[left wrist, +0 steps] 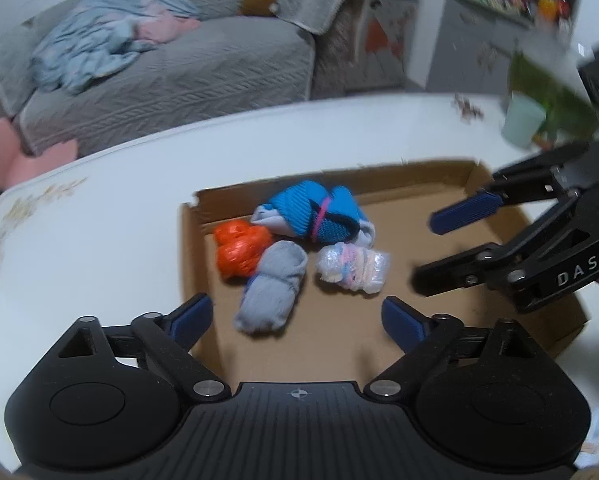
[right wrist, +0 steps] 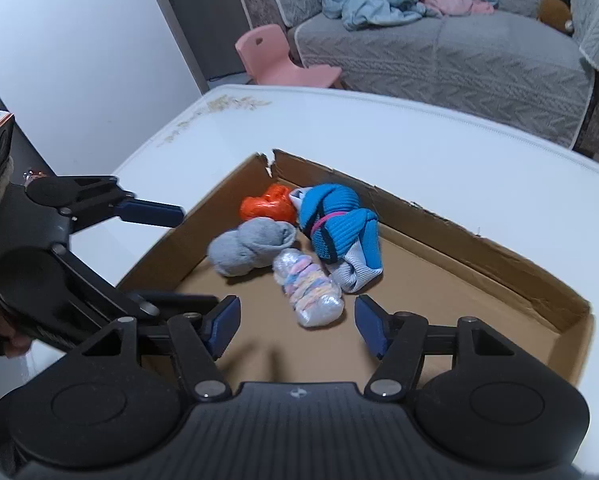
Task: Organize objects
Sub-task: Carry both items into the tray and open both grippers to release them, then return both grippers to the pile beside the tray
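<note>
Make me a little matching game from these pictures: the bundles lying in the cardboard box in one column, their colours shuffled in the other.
Things:
1. bag
2. sock roll
3. sock bundle with a pink band
4. packet

Colours:
A. pastel pink, blue and white
B. grey
C. orange
D. bright blue

Pairs: 1-C, 2-B, 3-D, 4-A. All four lie in the box.

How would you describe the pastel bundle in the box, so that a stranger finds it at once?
Look at the shallow cardboard box on the white table. Four small bundles lie together near one corner. The pastel bundle lies beside the grey sock roll; only it is wrapped in shiny clear plastic, with pink, blue and yellow stripes.
</note>
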